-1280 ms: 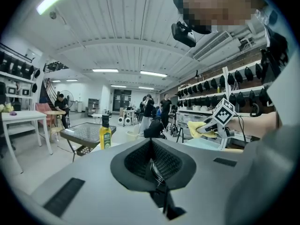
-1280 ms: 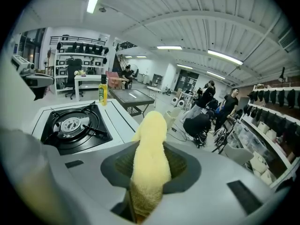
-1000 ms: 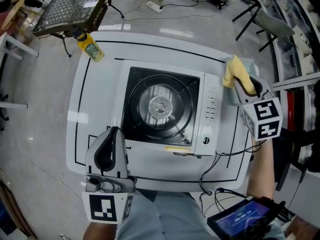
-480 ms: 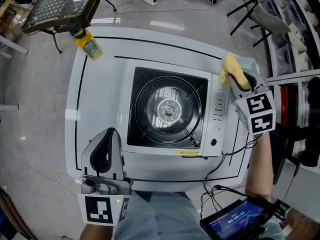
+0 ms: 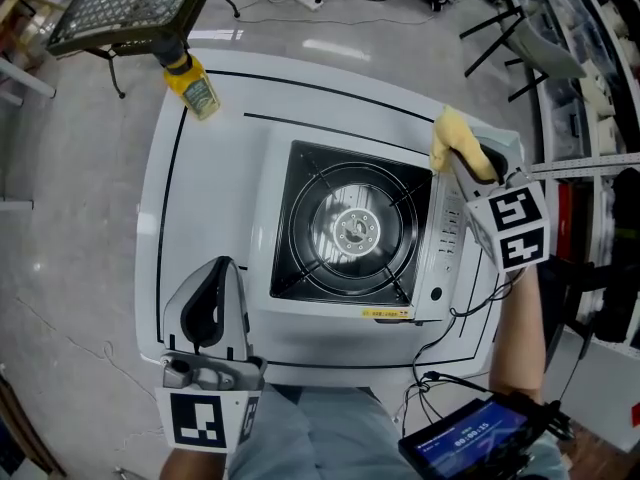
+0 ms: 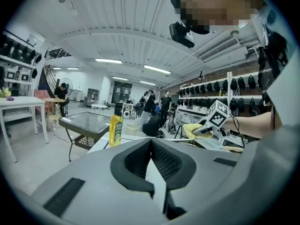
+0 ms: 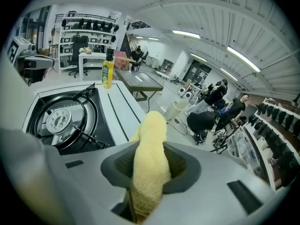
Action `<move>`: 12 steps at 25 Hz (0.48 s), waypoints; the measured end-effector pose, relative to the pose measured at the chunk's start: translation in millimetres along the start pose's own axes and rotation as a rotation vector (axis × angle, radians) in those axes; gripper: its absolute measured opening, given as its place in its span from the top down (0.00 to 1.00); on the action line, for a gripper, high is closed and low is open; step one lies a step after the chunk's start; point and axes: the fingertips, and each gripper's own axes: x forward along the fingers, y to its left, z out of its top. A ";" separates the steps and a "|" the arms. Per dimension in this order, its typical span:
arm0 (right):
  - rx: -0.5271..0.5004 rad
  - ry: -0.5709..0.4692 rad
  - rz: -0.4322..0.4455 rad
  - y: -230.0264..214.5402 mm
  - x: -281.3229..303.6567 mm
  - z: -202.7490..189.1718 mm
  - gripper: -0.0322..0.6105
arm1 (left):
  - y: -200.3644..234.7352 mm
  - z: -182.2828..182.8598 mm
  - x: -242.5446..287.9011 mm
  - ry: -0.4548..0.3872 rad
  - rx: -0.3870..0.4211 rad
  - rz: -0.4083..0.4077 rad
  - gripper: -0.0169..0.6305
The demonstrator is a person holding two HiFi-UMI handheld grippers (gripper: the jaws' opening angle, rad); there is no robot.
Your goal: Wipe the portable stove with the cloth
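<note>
1. My right claw (image 7: 149,149) is clenched on the yellow cloth (image 7: 150,125). The cloth fills the gap between the jaws, and a rounded fold of it sticks out past the tips.
2. From above, that right claw (image 5: 455,156) hangs over the far right corner of the portable stove (image 5: 447,258). The cloth (image 5: 448,131) bunches at the far end of the stove's control strip. I cannot tell whether it touches the stove.
3. My left claw (image 6: 151,144) is closed, with its jaw tips meeting and nothing between them. In the head view it (image 5: 215,303) sits over the near left corner of the desk (image 5: 215,188), apart from the stove's left edge.
4. The stove stands in the middle of the white desk, a little toward the right edge. Its black top and round burner (image 5: 355,230) face up. The white strip of knobs and buttons runs along its right side.
5. A yellow bottle (image 5: 197,90) stands at the far left corner of the desk, well apart from the stove. It also shows ahead of my left claw (image 6: 115,130) and beyond the burner in the right gripper view (image 7: 108,71).
6. On the floor past that corner stands a small table with a mesh top (image 5: 130,3).
7. A lit screen (image 5: 475,438) sits below the near right corner of the desk.
</note>
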 end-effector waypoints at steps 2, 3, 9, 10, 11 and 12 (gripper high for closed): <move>-0.006 -0.003 0.010 5.1 1.8 4.8 0.75 | 2.7 3.8 0.4 -0.022 -0.007 -0.004 0.95; -0.009 -0.004 0.015 7.5 2.7 7.3 0.75 | 4.1 5.6 0.1 -0.032 -0.009 -0.004 0.95; -0.031 -0.007 0.036 17.5 8.5 21.6 0.75 | 17.1 -0.5 -7.4 0.002 -0.002 0.024 0.95; -0.033 -0.008 0.039 18.8 9.6 23.8 0.75 | 18.6 -0.8 -8.1 0.004 -0.003 0.026 0.95; -0.033 -0.009 0.043 20.4 10.6 25.6 0.75 | 19.7 0.5 -8.3 -0.004 -0.009 0.025 0.95; -0.032 -0.011 0.046 22.3 11.7 27.5 0.75 | 20.7 2.4 -8.4 -0.015 -0.017 0.022 0.95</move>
